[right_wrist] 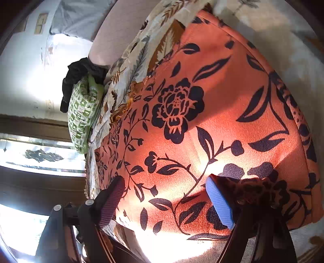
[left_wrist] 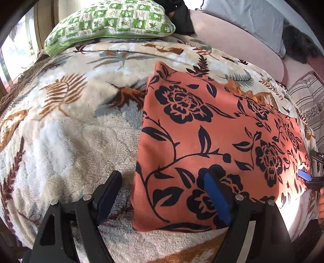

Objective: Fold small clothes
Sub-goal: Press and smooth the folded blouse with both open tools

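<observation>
An orange cloth with a black flower print [left_wrist: 212,131] lies flat, folded into a rough rectangle, on a cream fleece blanket with leaf patterns [left_wrist: 70,131]. My left gripper [left_wrist: 163,175] is open just above the cloth's near left corner. Its left finger is over the blanket and its blue-padded right finger is over the cloth. Nothing is gripped. My right gripper [left_wrist: 310,164] shows at the cloth's far right edge. In the right wrist view it [right_wrist: 165,179] stands open over the orange cloth [right_wrist: 202,101], with sunlit fabric below its fingers and nothing held.
A green and white patterned pillow [left_wrist: 109,20] lies at the blanket's far end, beside a black garment [left_wrist: 182,18]. A pink sheet [left_wrist: 232,40] and a pale blue pillow [left_wrist: 253,18] lie behind. Striped fabric [left_wrist: 307,101] is at the right. A bright window [right_wrist: 40,155] is beyond the bed.
</observation>
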A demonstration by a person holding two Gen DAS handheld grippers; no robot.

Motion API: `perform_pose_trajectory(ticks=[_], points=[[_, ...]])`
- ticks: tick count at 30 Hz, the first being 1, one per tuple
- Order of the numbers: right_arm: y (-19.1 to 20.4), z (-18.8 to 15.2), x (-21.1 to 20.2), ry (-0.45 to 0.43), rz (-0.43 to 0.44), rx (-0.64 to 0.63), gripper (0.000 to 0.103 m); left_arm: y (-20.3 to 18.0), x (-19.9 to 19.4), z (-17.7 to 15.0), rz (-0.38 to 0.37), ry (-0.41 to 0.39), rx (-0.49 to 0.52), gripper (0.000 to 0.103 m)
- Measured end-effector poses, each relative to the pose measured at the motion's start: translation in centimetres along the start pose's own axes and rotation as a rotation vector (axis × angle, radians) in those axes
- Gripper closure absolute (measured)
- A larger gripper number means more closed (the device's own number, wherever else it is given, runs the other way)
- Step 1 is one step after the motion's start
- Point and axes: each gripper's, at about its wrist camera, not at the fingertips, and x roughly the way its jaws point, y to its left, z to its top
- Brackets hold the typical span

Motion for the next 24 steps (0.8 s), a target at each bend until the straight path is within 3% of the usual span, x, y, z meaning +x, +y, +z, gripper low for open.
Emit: perform_pose_trajectory(ticks=[3,5,7,9,10,12,16,19,22,24], points=[[2.0,-0.1,-1.4,-0.023,-0.009,-0.04,0.018,-0.3,-3.4,0.1,-0.017,-0.111,-0.007,0.019],[3.7,-0.3,-2.6,-0.038,0.043,-0.091,0.018,-0.8,-4.3,-0.5,-0.035,-0.156,0.034,0.019],[4.3,-0.6,-3.4,-0.068,0.065,-0.135,0.018,-0.8,-2.3,-1.4,-0.002,-0.079,0.063,0.018],[2.1,-0.3,-3.1,-0.08,0.006,-0.082,0.016,-0.1,1.0,-2.5,0.032,0.055,0.068,0.017],[-0.1,0.1,-2.6,-0.074,-0.063,-0.004,0.016,0.1,0.3,-2.7,0.027,0.003,0.08,0.016],[-2.3,0.1,-3.4,-0.108,0.001,0.099,0.019,-0.5,-1.1,-2.2,0.063,-0.016,0.106,0.016],[-0.7,0.2,-8.1,-0.245,0.048,0.029,0.017,-2.5,-4.0,0.1,0.067,-0.133,0.141,0.016],[0.5,2.4,-8.2,-0.209,0.1,0.036,0.017,-4.7,-4.8,1.8,-0.012,-0.174,0.15,0.016],[3.1,5.4,-5.6,-0.148,0.119,-0.04,0.017,-7.1,-4.0,2.3,-0.073,-0.161,0.181,0.016],[3.6,7.8,-3.1,-0.115,0.108,-0.048,0.017,-8.0,-2.1,2.1,-0.071,-0.126,0.199,0.016]])
